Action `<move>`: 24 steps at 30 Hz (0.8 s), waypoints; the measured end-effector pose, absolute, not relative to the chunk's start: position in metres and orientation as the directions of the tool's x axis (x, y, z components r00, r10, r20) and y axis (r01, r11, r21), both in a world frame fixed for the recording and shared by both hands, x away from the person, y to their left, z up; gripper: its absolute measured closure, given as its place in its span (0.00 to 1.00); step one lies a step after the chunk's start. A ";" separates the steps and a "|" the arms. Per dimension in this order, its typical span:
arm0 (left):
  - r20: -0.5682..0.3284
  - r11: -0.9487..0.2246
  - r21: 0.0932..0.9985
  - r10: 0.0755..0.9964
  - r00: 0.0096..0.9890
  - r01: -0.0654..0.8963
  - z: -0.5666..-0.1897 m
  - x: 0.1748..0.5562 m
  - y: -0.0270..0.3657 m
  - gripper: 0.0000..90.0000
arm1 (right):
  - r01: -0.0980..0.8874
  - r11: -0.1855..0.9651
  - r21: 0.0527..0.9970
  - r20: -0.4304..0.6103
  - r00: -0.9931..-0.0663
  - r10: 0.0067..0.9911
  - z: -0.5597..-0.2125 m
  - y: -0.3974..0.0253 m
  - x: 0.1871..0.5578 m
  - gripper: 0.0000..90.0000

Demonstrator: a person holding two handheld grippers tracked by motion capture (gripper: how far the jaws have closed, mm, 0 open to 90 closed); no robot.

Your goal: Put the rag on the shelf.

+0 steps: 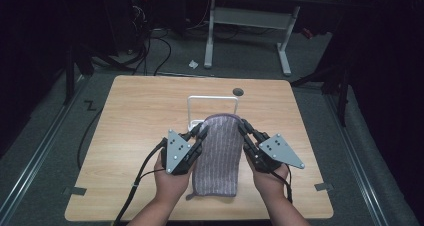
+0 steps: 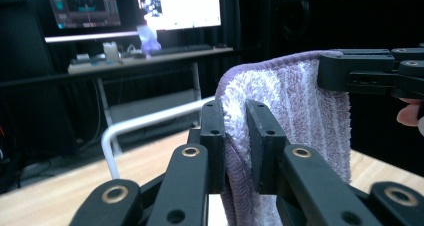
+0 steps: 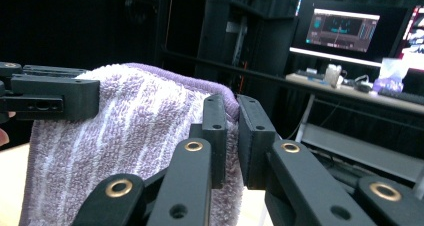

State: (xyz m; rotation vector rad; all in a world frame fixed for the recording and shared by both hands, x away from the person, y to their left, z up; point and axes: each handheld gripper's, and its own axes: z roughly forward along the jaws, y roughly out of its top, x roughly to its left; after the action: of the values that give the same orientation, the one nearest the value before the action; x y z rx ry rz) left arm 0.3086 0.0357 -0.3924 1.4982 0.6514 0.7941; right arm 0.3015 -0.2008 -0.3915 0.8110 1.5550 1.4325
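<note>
Towel (image 1: 218, 153), purple-striped with no readable label, is clamped by left claw (image 1: 201, 132) and right claw (image 1: 243, 127).

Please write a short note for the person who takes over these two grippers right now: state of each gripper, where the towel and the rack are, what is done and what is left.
Left gripper: shut on the left edge of the purple striped towel, near its far end.
Right gripper: shut on the right edge, at the same height.
Towel: its far end is lifted between the two grippers, and its near end lies on the wooden table.
White rack: it stands on the table just behind the towel, and its bar is bare.
Done: both edges are gripped and the far end is raised.
Left, probably: carry the towel forward, lay it over the bar, then open both grippers.
</note>
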 end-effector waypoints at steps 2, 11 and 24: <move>0.110 -0.078 0.994 0.793 0.599 -0.079 -0.383 0.309 0.037 0.88 | -0.106 0.124 0.987 -0.158 -0.427 0.890 -0.382 -0.200 0.301 0.93; 0.138 -0.078 0.989 0.804 0.579 -0.128 -0.366 0.313 0.041 0.89 | -0.153 0.099 0.983 -0.156 -0.425 0.892 -0.361 -0.199 0.302 0.93; 0.179 -0.125 0.983 0.815 0.551 -0.133 -0.348 0.345 0.038 0.89 | -0.147 0.093 0.985 -0.146 -0.412 0.899 -0.338 -0.199 0.329 0.93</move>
State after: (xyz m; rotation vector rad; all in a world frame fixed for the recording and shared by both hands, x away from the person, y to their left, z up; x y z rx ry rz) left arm 0.3448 0.0378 -0.3478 1.4798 0.6163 0.9062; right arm 0.3290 -0.1990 -0.3380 0.7865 1.4749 1.4763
